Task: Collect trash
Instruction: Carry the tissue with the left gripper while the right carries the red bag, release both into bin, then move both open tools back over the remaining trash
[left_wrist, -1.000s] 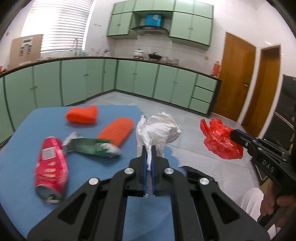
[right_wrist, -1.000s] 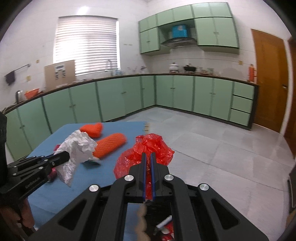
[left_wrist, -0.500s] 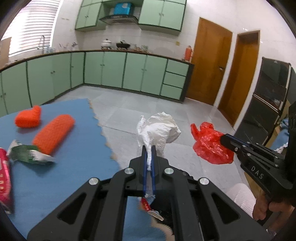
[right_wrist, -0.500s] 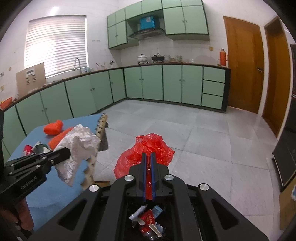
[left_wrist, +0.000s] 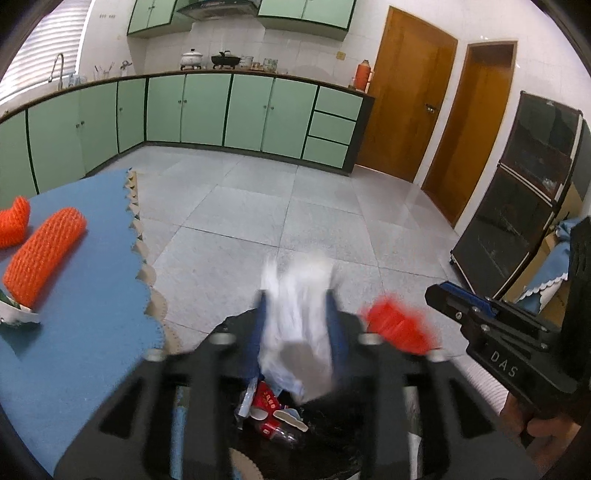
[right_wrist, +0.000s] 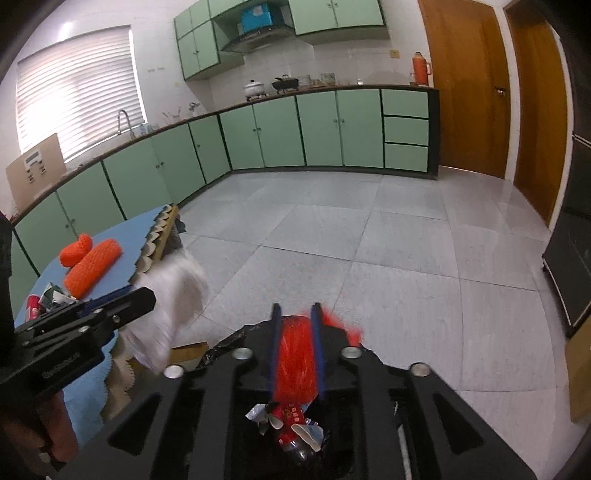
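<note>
Left gripper (left_wrist: 297, 314) spread, white wad (left_wrist: 299, 332) blurred between its fingers, right gripper (right_wrist: 295, 325) spread around red bag (right_wrist: 297, 363), bin (right_wrist: 295, 435) below both.

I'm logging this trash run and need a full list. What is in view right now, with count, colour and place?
White bag: 1, white, blurred, between the left gripper's spread fingers above the bin.
Red bag: 1, red, blurred, between the right gripper's spread fingers above the bin.
Bin: 1, black liner, on the floor beside the table; wrappers and a red can inside.
Foam nets: 2, orange, on the table.
Green wrapper: 1, at the table's near left edge.
Red can: 1, on the table behind the left gripper.
Table: 1, blue cloth.
Cabinets: pale green, along the walls.
Doors: 2, brown.
Left gripper: open.
Right gripper: open.
</note>
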